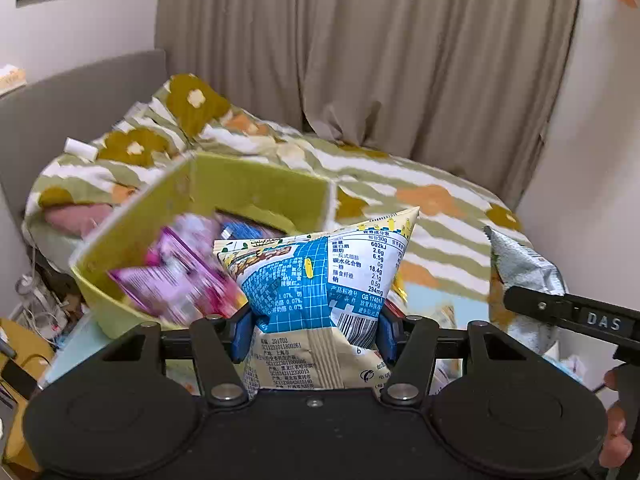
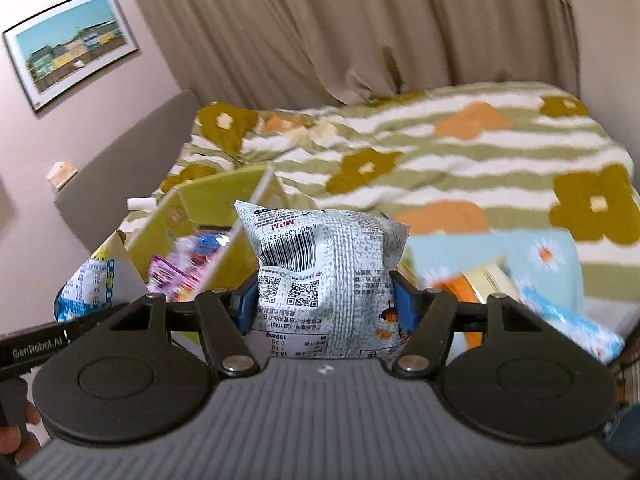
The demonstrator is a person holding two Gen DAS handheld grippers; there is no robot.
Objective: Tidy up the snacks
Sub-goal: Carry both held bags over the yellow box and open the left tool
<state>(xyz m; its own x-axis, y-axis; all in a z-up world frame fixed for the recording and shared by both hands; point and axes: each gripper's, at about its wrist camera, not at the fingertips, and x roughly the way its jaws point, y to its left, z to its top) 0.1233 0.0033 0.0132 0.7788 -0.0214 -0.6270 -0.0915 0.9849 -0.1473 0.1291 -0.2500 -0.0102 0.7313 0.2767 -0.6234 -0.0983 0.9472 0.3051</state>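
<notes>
Left wrist view is showing the left gripper (image 1: pixel 314 334) pinching a crinkly foil snack packet (image 1: pixel 320 280) between its blue pads (image 1: pixel 240 334), the blue-and-cream wrapper bulging above them, its back panel printed with a grid, a nutrition table and a barcode. Just beyond the packet a yellow-green box (image 1: pixel 256 188) with stiff flat walls is sitting on the bed, and glossy pink and purple packets (image 1: pixel 176 280) are lying blurred inside it. A soft striped quilt (image 1: pixel 440 196) with mustard and orange flowers is covering the bed, heavy beige curtains (image 1: pixel 360 52) are hanging in folds behind, and a grey padded headboard (image 1: pixel 60 104) is standing at the left. At the right edge the black arm of the other tool is cutting across a silver packet (image 1: pixel 524 268), hiding its lower part. Right wrist view is showing what that one cannot: the right gripper (image 2: pixel 324 304) is clamping that silver packet (image 2: pixel 324 264) upside down, its puffed matte skin covered in fine print, a barcode and two QR codes. The box (image 2: pixel 188 208) is lying to the left here, the blue-and-cream packet (image 2: pixel 92 276) poking up beside it. To the right, a pale blue daisy-print cloth (image 2: pixel 500 248) is carrying blurred orange and light blue wrappers (image 2: pixel 560 320), and a framed picture (image 2: pixel 72 44) is hanging on the wall.
</notes>
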